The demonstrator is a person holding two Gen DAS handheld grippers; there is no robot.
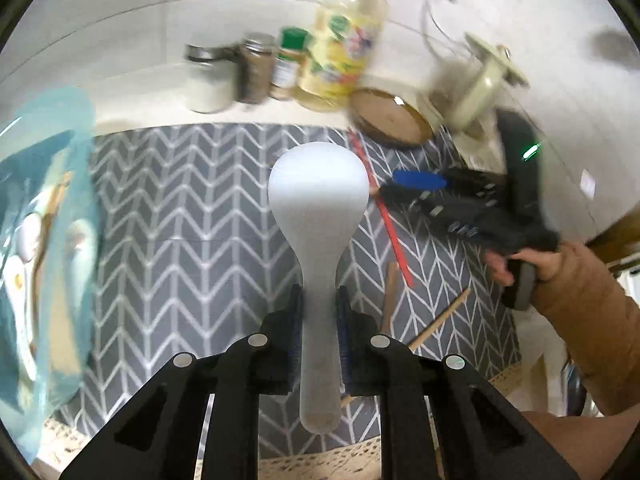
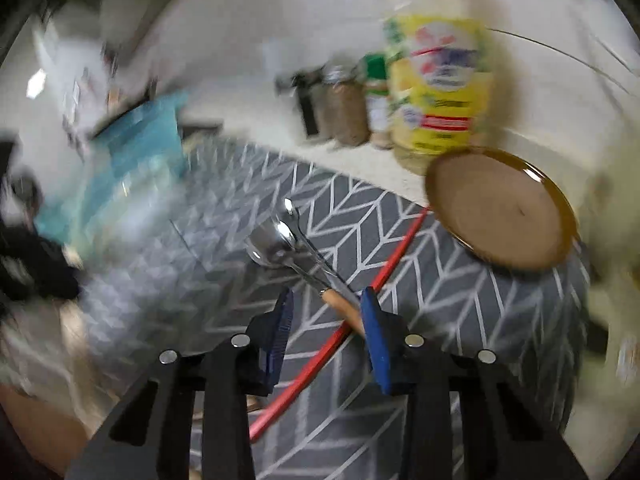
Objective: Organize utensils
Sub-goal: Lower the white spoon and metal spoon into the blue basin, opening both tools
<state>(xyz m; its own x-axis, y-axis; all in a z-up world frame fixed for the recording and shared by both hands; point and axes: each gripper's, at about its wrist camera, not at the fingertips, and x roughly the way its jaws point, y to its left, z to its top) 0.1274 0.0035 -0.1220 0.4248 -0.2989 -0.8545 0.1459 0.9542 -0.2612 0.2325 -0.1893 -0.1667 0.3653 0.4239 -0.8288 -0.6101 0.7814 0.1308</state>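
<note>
Left gripper (image 1: pixel 319 308) is pinching the white paddle (image 1: pixel 318 200) above the mat (image 1: pixel 180 200), looks bound for the blue tray (image 1: pixel 48 200), while the right gripper (image 2: pixel 326 312) hangs spread around the wood-handled spoons (image 2: pixel 280 240), so next it probably just needs a squeeze.

Left gripper (image 1: pixel 319 312): angled downward, blue-padded jaws clamped on the handle of a white plastic rice paddle (image 1: pixel 318 200). Right gripper (image 2: pixel 326 312): angled downward, jaws parted, gripping nothing. Right hand (image 1: pixel 520 264), tan sleeve, grips its handle.
</note>
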